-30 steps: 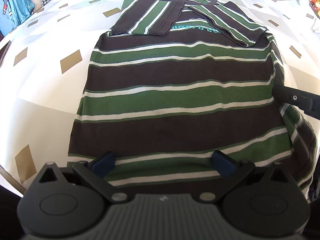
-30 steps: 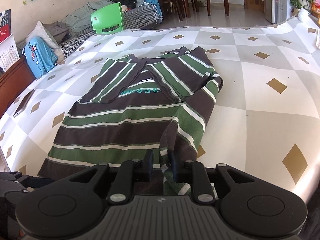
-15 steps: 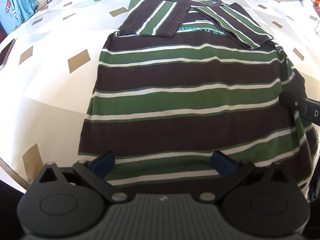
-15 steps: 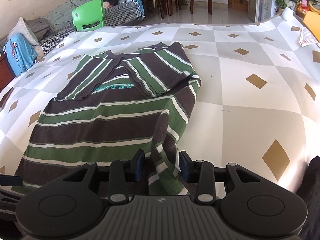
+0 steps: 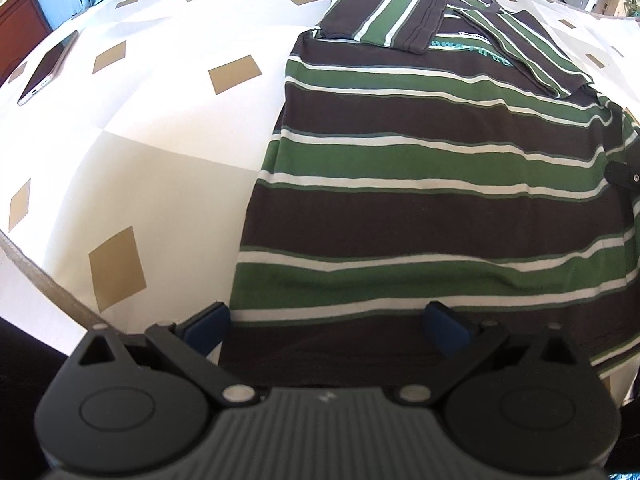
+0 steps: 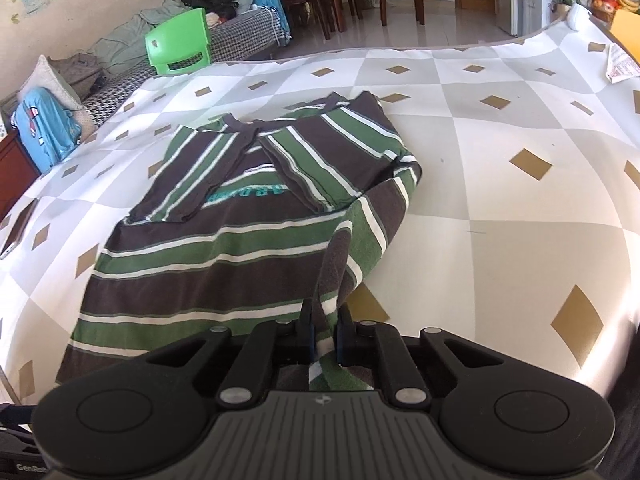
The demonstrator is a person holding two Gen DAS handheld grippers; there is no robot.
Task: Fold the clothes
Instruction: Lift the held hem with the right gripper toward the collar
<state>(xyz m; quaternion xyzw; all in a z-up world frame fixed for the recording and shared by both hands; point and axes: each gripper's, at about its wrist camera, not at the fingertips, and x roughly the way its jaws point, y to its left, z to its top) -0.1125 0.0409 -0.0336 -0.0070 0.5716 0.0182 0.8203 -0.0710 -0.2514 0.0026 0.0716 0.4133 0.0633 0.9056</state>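
Shirt's teal chest print (image 6: 248, 192) partly covered by the two folded-in sleeves — unreadable. One shirt (image 5: 432, 184) lies flat on the checked surface (image 5: 152, 128); its right edge is cut off in the left view. Right tongs (image 6: 323, 330) clenched on the shirt's right side, cloth lifted into a ridge (half a second ago they stood apart). Left tongs (image 5: 326, 322) released, spread wide over the hem; view has shifted left — one phone (image 5: 48, 68) now visible.

1. Table under a white-and-grey checked cloth (image 5: 168, 168) with tan diamonds.
2. Striped T-shirt (image 5: 420, 216) lying ahead of the fingers.
3. Phone (image 5: 48, 68) far left of them.
4. Paper (image 6: 620, 66), far right.
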